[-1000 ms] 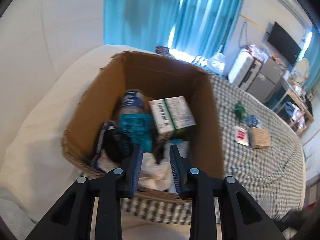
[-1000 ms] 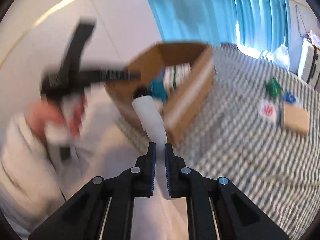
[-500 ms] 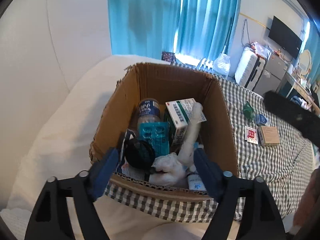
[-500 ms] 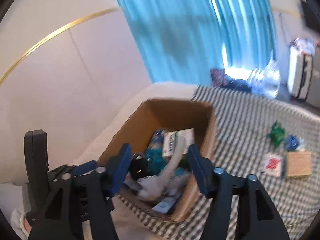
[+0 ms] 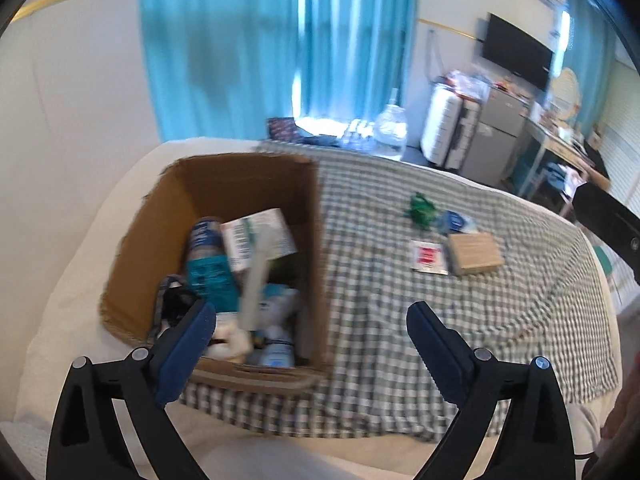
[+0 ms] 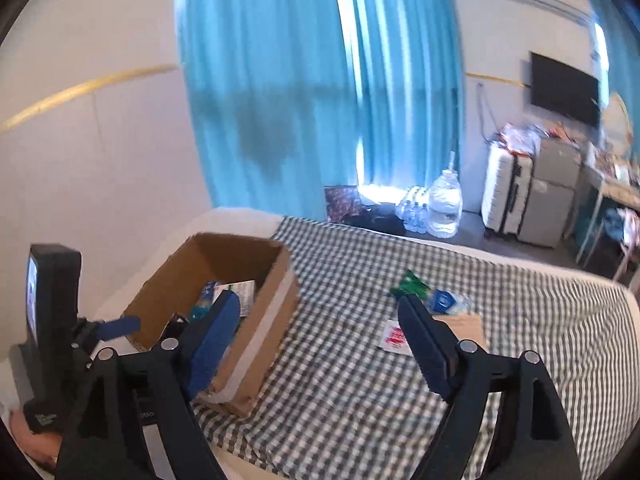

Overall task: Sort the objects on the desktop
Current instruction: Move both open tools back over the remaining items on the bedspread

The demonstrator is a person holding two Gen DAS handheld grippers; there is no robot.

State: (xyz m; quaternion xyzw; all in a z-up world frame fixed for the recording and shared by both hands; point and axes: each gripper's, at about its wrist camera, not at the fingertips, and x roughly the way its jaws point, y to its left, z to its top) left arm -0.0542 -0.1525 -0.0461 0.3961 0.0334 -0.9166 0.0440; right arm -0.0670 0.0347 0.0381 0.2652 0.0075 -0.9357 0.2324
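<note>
A cardboard box (image 5: 224, 184) stands on the checked cloth (image 5: 376, 312), full of items: a white tube (image 5: 256, 272), a green-and-white carton (image 5: 256, 236), a blue bottle (image 5: 205, 236). The box also shows in the right wrist view (image 6: 264, 320). On the cloth to its right lie a green item (image 5: 420, 206), a blue packet (image 5: 454, 220), a red-and-white sachet (image 5: 428, 256) and a tan box (image 5: 476, 254). My left gripper (image 5: 312, 324) is open and empty near the box's front. My right gripper (image 6: 320, 320) is open and empty above the cloth.
The cloth covers a white bed (image 5: 72, 264) against a white wall. Blue curtains (image 6: 300, 80), water bottles (image 6: 444, 204), a suitcase (image 6: 504, 188) and a cabinet (image 6: 556, 192) stand beyond it. The left gripper's body (image 6: 52, 320) shows at the left of the right wrist view.
The right gripper opened and let the white tube go into the box, then drew back and up. The left gripper opened wide and swung to the right.
</note>
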